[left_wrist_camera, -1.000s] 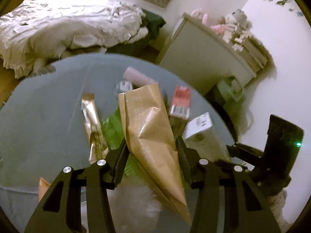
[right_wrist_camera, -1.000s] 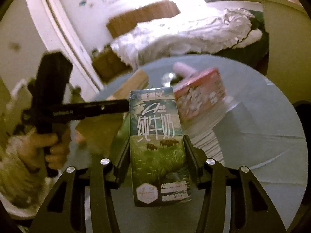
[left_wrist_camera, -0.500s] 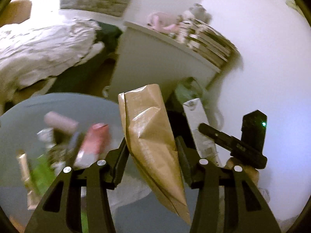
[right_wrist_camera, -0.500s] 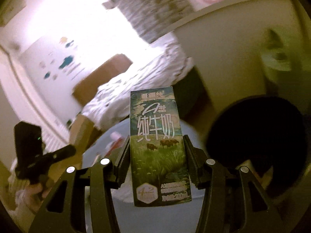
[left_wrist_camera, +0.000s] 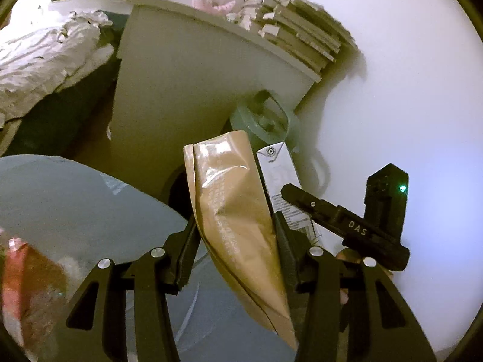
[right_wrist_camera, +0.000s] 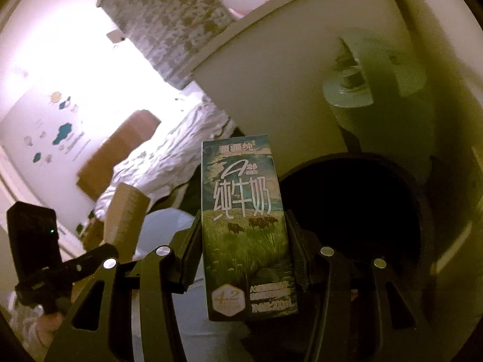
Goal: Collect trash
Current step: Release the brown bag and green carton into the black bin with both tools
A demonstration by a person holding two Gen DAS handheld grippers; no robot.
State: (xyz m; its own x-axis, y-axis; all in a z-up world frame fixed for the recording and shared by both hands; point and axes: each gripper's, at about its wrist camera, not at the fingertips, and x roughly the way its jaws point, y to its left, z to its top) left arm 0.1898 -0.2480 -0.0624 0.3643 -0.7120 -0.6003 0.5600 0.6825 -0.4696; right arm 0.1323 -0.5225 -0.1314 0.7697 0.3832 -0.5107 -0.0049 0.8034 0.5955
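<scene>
My left gripper (left_wrist_camera: pixel 235 229) is shut on a crumpled brown paper bag (left_wrist_camera: pixel 232 199) and holds it in the air past the round grey table's (left_wrist_camera: pixel 75 199) right edge. My right gripper (right_wrist_camera: pixel 244 229) is shut on a green milk carton (right_wrist_camera: pixel 244 226) with cows printed on it, held upright just left of the dark round mouth of a black bin (right_wrist_camera: pixel 356 211). The carton (left_wrist_camera: pixel 280 181) and the right gripper's body (left_wrist_camera: pixel 347 226) also show in the left wrist view, right of the bag. The bag's top (right_wrist_camera: pixel 126 211) shows in the right wrist view.
A white cabinet (left_wrist_camera: pixel 187 84) stands behind the bin, with stacked books (left_wrist_camera: pixel 302 33) and pink toys on top. A green water jug (left_wrist_camera: pixel 265 120) stands beside it by the white wall. A bed with rumpled white bedding (left_wrist_camera: pixel 45 60) lies at left. Red packaging (left_wrist_camera: pixel 15 262) lies on the table.
Both grippers have swung right, away from the table and its litter toward the cabinet and the black bin, each carrying its item. The bin mouth now sits larger and closer by the carton.
</scene>
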